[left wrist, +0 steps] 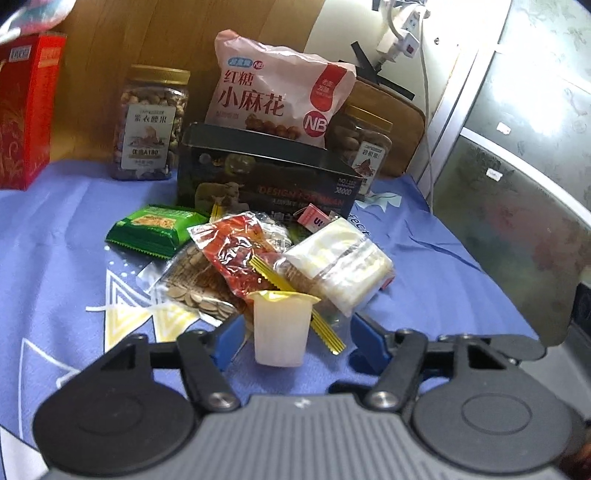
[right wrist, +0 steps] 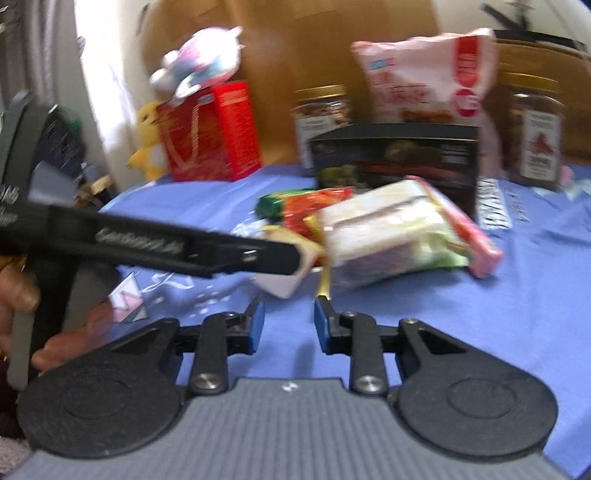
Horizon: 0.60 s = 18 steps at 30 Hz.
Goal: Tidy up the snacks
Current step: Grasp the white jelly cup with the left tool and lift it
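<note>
On the left wrist view: small jelly cup [left wrist: 280,332] upright between the blue pads of the left gripper [left wrist: 297,319], jaws half-wide, a gap on the cup's right side, so nothing clamped yet. Just behind it, the loose heap: red packet [left wrist: 236,254], seed bag [left wrist: 195,288], white wafer pack [left wrist: 343,266], green packet [left wrist: 155,229]. Beyond those, dark tin [left wrist: 258,177] with the pink bag [left wrist: 273,88] standing in it.

From the right wrist view, blurred: right gripper [right wrist: 289,306] narrowly parted, empty, only cloth between the pads. Left gripper's tip seen side-on at the cup.

Likely trouble: soft cup squashed or tipped by an off-centre squeeze; yellow strip [left wrist: 325,328] beside it caught along; heap nudged.

Underneath, wrinkled blue cloth [left wrist: 443,277]. Around, wooden panel [left wrist: 147,33], nut jar [left wrist: 151,122], red box [left wrist: 26,110], plush toys [right wrist: 199,70].
</note>
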### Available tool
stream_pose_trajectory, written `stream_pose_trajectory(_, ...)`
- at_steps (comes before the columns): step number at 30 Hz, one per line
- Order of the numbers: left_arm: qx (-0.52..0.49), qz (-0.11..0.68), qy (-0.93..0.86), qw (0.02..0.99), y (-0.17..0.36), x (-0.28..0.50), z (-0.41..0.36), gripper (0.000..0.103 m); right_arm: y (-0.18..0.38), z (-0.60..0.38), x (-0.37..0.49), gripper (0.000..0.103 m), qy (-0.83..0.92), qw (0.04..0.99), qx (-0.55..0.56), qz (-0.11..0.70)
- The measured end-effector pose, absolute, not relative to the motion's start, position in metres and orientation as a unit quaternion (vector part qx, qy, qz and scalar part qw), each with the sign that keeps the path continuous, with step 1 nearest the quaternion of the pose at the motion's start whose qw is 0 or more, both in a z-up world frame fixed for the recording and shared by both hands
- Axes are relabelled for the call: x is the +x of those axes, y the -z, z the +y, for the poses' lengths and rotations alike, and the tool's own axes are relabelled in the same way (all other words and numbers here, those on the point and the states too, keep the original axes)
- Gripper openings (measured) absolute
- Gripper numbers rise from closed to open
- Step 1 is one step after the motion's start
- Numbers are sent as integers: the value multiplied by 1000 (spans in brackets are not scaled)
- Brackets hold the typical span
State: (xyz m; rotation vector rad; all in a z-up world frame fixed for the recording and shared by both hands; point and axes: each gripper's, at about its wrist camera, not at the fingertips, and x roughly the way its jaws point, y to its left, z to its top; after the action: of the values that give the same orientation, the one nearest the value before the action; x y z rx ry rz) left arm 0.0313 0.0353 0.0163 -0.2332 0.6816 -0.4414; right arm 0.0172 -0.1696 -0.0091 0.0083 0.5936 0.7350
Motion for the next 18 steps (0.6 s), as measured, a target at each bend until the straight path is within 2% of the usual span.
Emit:
stream_pose_trajectory(4, -127, 341, 214, 907, -15, 40, 42, 56, 13, -154, 35, 32, -358, 882, 9, 305)
stream_pose_trajectory(6, -132, 350, 217, 902, -11, 46, 43, 43, 15, -147, 44, 32, -356, 878, 16, 319)
stream_pose_trajectory(9, -130, 356, 208, 901, -5, 48, 45, 36, 21, -141, 53, 35, -359, 873, 28, 330)
stream_pose_trajectory(18, -143, 306, 217, 916, -36, 50, 51, 36, -1, -140, 41, 34, -355, 904, 4, 239)
